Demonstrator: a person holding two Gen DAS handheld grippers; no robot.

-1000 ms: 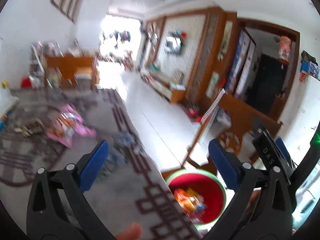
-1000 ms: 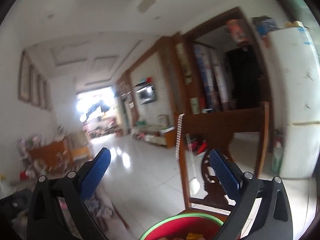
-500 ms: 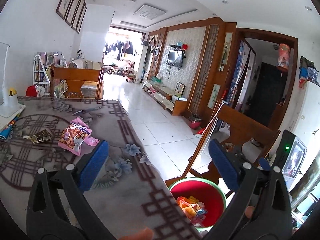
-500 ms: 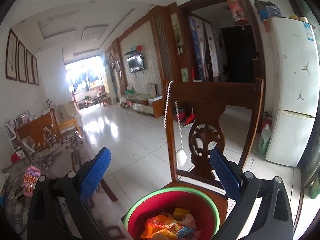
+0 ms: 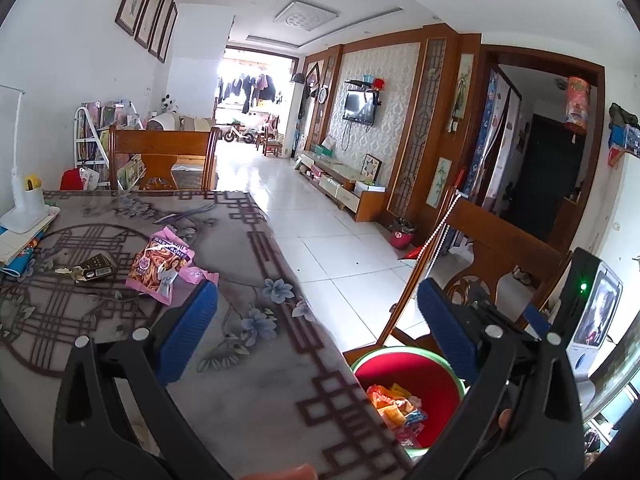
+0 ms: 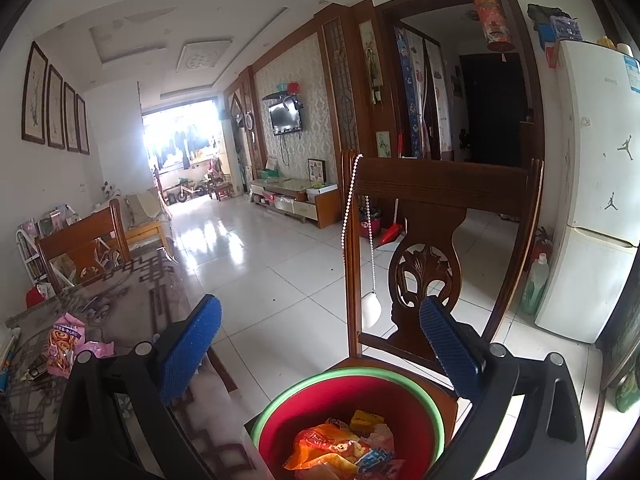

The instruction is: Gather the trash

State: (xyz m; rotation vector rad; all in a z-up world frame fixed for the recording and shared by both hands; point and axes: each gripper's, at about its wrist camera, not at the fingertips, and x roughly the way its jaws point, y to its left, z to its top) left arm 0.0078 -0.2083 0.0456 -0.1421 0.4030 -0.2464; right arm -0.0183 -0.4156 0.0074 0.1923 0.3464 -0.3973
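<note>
A red basin with a green rim (image 6: 352, 384) stands on a wooden chair seat beside the table and holds several snack wrappers (image 6: 340, 448); it also shows in the left wrist view (image 5: 412, 368). A pink snack bag (image 5: 160, 264) lies on the patterned tablecloth (image 5: 248, 360); it also shows in the right wrist view (image 6: 64, 344). My left gripper (image 5: 316, 332) is open and empty above the table's right edge. My right gripper (image 6: 320, 340) is open and empty just above the basin.
A dark small box with keys (image 5: 94, 270) lies left of the pink bag. A white lamp base (image 5: 26, 204) stands at the table's far left. A carved wooden chair back (image 6: 428, 216) rises behind the basin. A white fridge (image 6: 592, 184) stands at the right.
Both views have steadied from blur and tilted down a little. The basin and its wrappers have come more into the right wrist view. Both grippers stay open.
</note>
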